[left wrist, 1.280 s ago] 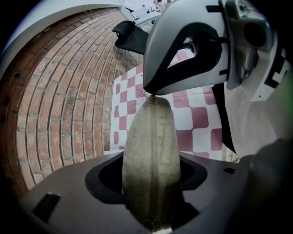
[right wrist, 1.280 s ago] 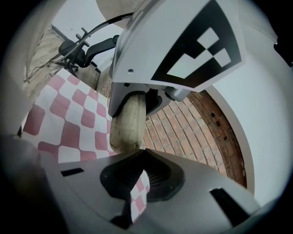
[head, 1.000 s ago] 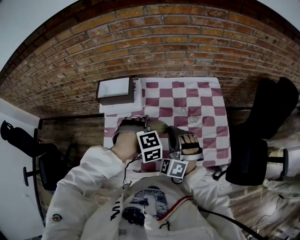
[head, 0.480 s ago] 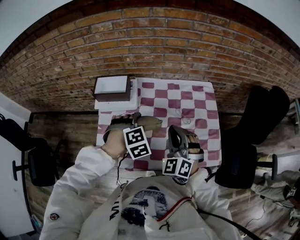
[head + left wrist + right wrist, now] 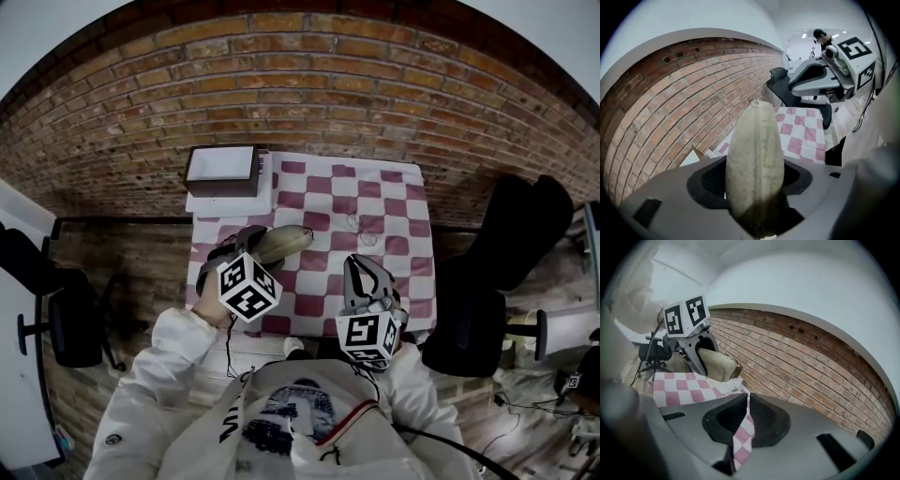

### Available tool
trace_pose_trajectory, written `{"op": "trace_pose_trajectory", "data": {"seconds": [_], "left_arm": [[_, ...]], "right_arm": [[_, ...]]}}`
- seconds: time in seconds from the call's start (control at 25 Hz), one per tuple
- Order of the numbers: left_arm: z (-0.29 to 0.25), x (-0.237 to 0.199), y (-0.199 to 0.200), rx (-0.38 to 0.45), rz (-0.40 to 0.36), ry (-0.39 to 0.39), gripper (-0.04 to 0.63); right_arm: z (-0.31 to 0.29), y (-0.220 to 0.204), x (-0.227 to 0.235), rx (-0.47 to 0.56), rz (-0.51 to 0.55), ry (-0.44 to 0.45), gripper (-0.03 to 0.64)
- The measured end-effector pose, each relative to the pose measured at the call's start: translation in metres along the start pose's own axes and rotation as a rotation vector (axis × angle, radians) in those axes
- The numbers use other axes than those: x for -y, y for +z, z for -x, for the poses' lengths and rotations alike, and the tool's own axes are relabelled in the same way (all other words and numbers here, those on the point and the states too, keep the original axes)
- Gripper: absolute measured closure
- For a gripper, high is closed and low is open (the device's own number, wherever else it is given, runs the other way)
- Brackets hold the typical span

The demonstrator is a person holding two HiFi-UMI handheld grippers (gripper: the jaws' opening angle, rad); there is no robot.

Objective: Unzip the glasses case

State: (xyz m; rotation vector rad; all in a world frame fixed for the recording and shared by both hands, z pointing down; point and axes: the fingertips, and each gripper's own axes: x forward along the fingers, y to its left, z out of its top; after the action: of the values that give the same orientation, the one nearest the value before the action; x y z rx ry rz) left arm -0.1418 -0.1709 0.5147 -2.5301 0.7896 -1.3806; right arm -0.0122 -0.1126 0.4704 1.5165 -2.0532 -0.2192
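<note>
A beige oval glasses case (image 5: 284, 243) is held above the pink-and-white checked tablecloth (image 5: 375, 202), and my left gripper (image 5: 255, 247) is shut on its near end. In the left gripper view the case (image 5: 754, 154) stands lengthwise between the jaws, filling the gap of the left gripper (image 5: 754, 187). My right gripper (image 5: 362, 269) hangs to the right of the case, apart from it, shut with nothing in it. In the right gripper view, the right gripper (image 5: 746, 416) shows only a thin slit with cloth behind it, and the case (image 5: 717, 364) sits in the left gripper (image 5: 699, 352) further off.
An open brown box (image 5: 222, 171) stands at the table's far left corner. A small thin wire-like object (image 5: 362, 225) lies on the cloth. A black chair (image 5: 506, 253) is right of the table, another black chair (image 5: 56, 319) at the left. A brick wall (image 5: 309, 84) runs behind.
Both grippers have risen and rolled. The left one has carried the case up and to the left. The right gripper has drawn away from the case to the right.
</note>
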Motion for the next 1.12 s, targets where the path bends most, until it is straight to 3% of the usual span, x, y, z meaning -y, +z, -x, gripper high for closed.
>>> {"op": "trace_pose_trajectory", "data": {"seconds": [0.32,0.72,0.96,1.12], "left_arm": [[0.030,0.018,0.015,0.260,0.251,-0.002,0.304],[0.067,0.027,0.024,0.480,0.505,0.045,0.304],[0.092,0.029,0.032,0.632,0.575,0.075,0.304],[0.098,0.033,0.029,0.642,0.602,0.081,0.304]], "right_arm": [[0.023,0.001,0.007,0.060,-0.276,0.033,0.597],[0.051,-0.003,0.022,0.155,-0.463,0.008,0.598],[0.067,0.001,0.029,0.194,-0.509,-0.022,0.601],[0.075,0.005,0.031,0.215,-0.520,-0.031,0.603]]}}
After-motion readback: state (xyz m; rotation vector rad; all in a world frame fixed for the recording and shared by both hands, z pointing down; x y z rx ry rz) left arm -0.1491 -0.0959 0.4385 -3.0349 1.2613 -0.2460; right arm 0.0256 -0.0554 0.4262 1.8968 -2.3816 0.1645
